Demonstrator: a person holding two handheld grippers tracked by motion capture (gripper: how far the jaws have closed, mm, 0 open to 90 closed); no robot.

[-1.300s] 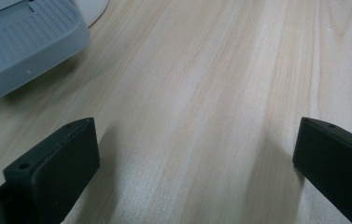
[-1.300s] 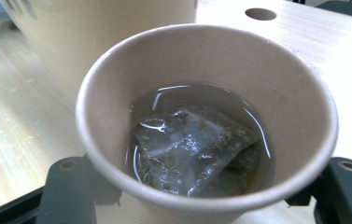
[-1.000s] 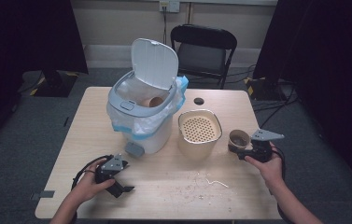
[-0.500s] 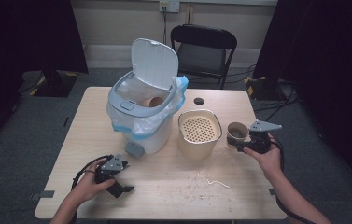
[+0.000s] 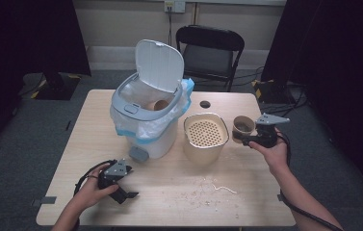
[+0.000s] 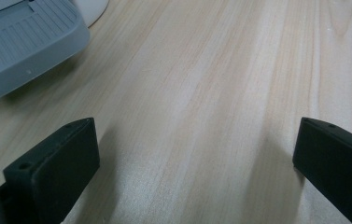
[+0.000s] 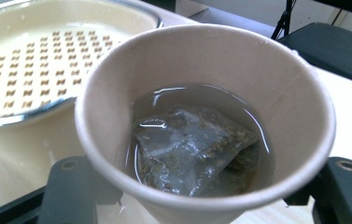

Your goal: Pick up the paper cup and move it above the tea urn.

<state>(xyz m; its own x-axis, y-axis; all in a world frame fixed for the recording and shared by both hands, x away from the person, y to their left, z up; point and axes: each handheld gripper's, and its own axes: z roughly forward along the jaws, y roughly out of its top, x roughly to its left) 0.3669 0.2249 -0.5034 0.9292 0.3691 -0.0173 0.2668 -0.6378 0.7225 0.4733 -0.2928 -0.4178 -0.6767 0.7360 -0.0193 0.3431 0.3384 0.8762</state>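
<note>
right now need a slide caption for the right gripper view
Right gripper holds a paper cup of liquid with a soaked tea bag, beside the perforated strainer bowl.

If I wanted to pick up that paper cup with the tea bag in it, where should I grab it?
Probably by the side wall, low down, coming in level, as the right gripper does now. The paper cup flares wide at the rim and holds liquid and a tea bag, so a jaw on each side keeps it upright.
</note>
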